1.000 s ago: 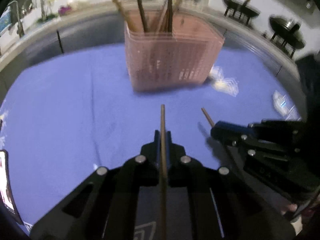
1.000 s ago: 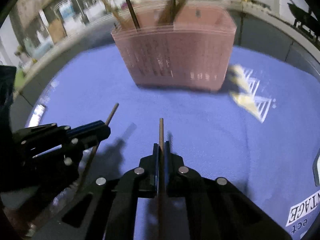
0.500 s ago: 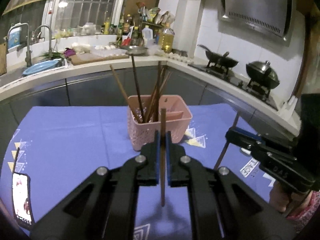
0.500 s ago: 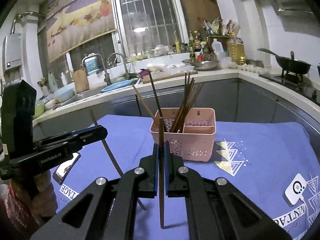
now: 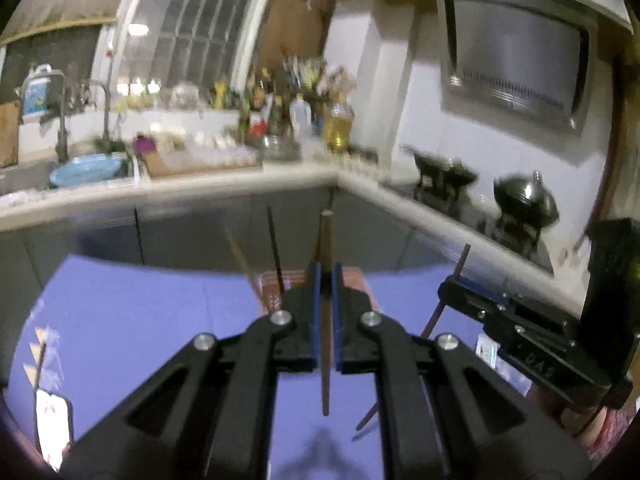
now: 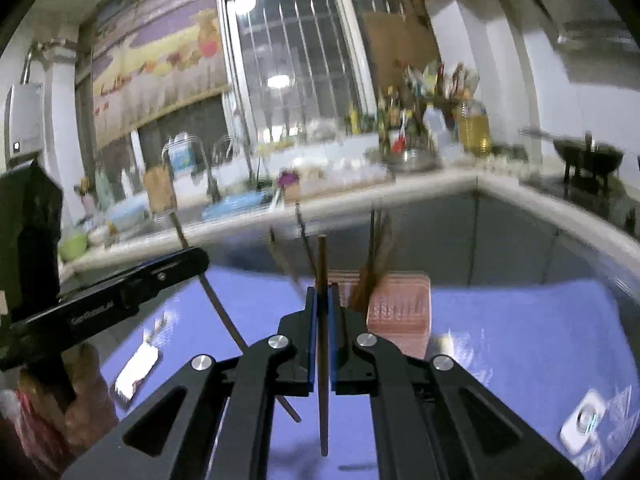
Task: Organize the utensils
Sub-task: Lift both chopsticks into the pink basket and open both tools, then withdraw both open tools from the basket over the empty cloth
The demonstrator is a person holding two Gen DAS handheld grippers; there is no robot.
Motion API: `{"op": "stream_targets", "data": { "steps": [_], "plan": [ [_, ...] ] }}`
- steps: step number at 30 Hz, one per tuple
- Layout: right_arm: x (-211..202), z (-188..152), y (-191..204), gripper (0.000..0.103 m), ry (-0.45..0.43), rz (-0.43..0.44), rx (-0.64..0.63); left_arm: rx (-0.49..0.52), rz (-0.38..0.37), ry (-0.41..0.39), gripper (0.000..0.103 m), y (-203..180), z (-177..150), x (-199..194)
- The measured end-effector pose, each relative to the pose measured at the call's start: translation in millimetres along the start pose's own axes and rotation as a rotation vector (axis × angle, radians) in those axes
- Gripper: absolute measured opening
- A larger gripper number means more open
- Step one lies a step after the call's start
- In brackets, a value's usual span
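My left gripper is shut on a brown chopstick held upright above the blue cloth. My right gripper is shut on a second chopstick, also upright. The pink utensil basket stands ahead on the cloth with several chopsticks in it; in the left wrist view the basket is mostly hidden behind my fingers. Each gripper shows in the other's view: the right one at right, the left one at left, each with its chopstick.
The table wears a blue cloth. A phone lies at its left edge. A kitchen counter with sink, bottles and a stove with pots runs behind the table.
Both grippers have tilted up and risen with their chopsticks; the view swung from the tabletop to the kitchen wall, and the basket now sits lower, behind the fingers.
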State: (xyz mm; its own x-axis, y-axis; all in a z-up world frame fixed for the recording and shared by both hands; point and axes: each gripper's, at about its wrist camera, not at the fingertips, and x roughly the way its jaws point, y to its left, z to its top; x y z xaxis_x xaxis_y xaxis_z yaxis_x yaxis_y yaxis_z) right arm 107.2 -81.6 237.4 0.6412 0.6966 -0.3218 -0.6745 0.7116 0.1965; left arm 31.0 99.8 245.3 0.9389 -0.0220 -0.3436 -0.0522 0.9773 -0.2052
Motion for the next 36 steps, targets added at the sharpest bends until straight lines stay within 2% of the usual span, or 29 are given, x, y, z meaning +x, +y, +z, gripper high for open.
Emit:
{"op": "stream_targets", "data": {
  "steps": [5,8,12,16,20,21,24,26,29,32,36],
  "plan": [
    [22,47,-5,0.005,-0.115,-0.035,-0.011,0.010,0.041,-0.113,0.004,-3,49,11],
    [47,57,-7,0.005,-0.131,-0.066,-0.034,0.030,0.062,-0.117,0.004,-4,61,32],
    [87,49,-14,0.005,-0.079,-0.088,-0.044,0.038,0.084,-0.062,0.004,0,57,66],
    [120,29,-22,0.005,0.027,-0.099,-0.024,0.036,0.096,0.024,0.005,9,42,99],
    [143,12,-22,0.005,0.135,-0.081,-0.024,0.018,0.108,0.115,0.005,17,26,127],
    [148,8,-22,0.005,0.159,-0.081,-0.018,0.013,0.115,0.160,0.005,19,19,137],
    [151,-1,-28,0.007,0.199,-0.077,0.013,-0.005,0.144,0.224,0.006,26,4,149],
    [142,-2,-29,0.010,0.188,-0.060,0.037,-0.009,0.154,0.223,0.007,29,0,146],
    [120,-2,-29,0.030,0.135,-0.058,0.064,-0.026,0.155,0.185,0.010,31,2,129],
    [92,-6,-32,0.035,0.083,-0.049,0.112,-0.032,0.158,0.115,0.014,30,3,97],
    [58,-33,-38,0.039,0.093,-0.010,0.222,-0.060,0.149,0.072,0.026,32,-14,54]
  ]
}}
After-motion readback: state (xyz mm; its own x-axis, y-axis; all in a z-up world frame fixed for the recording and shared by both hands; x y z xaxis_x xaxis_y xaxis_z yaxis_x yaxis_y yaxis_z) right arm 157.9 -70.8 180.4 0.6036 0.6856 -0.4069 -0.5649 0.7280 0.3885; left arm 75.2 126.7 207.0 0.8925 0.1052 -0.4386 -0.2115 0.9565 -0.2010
